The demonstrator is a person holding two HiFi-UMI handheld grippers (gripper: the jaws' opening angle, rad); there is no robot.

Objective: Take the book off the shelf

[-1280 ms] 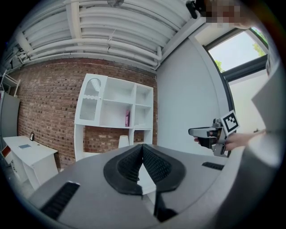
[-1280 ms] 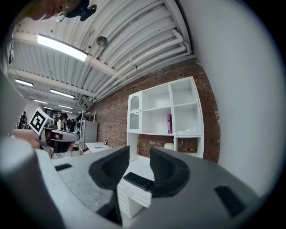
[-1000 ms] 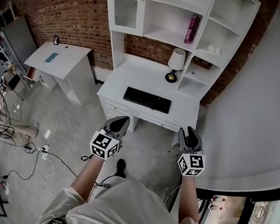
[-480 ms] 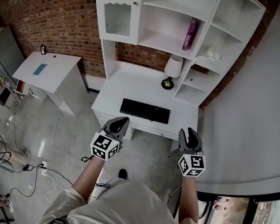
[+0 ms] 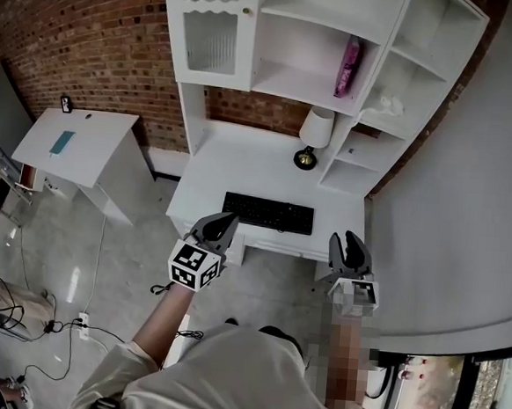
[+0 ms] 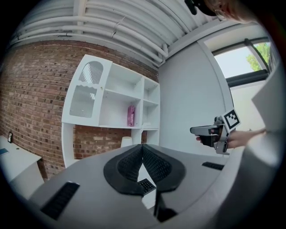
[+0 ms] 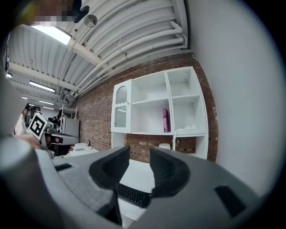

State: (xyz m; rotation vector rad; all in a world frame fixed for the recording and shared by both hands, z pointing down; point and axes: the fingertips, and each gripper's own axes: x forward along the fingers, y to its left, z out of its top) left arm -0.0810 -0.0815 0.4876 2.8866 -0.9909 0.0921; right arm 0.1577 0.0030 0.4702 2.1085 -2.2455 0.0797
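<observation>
Book (image 5: 346, 67), pink, stands upright on the white shelf unit (image 5: 288, 76) in the upper middle of the head view, at the right end of the wide open compartment and against the divider. Nothing touches it. The left gripper view and the right gripper view both show it in the same spot, small and far off. In the cubby just right of the divider lies a small white thing (image 5: 386, 101) that cannot be made out. A glass-fronted door (image 5: 207, 37) closes the unit's left compartment.

Below the shelves lies a white desk (image 5: 229, 157) against a brick wall (image 5: 102, 28). A lamp (image 5: 318, 126) with a white shade stands near its back right, and a black keyboard (image 5: 268, 213) lies near its front edge.

Both grippers hang in front of the desk, low in the frame and well apart from the book. The left gripper (image 5: 226, 217) has its jaw tips pressed together with nothing between them. The right gripper (image 5: 343, 240) has its jaws parted with a clear gap and holds nothing; only the keyboard shows through the gap.

A white side table (image 5: 84, 142) stands at the left of the frame, and cables (image 5: 62, 316) trail over the floor at lower left.
</observation>
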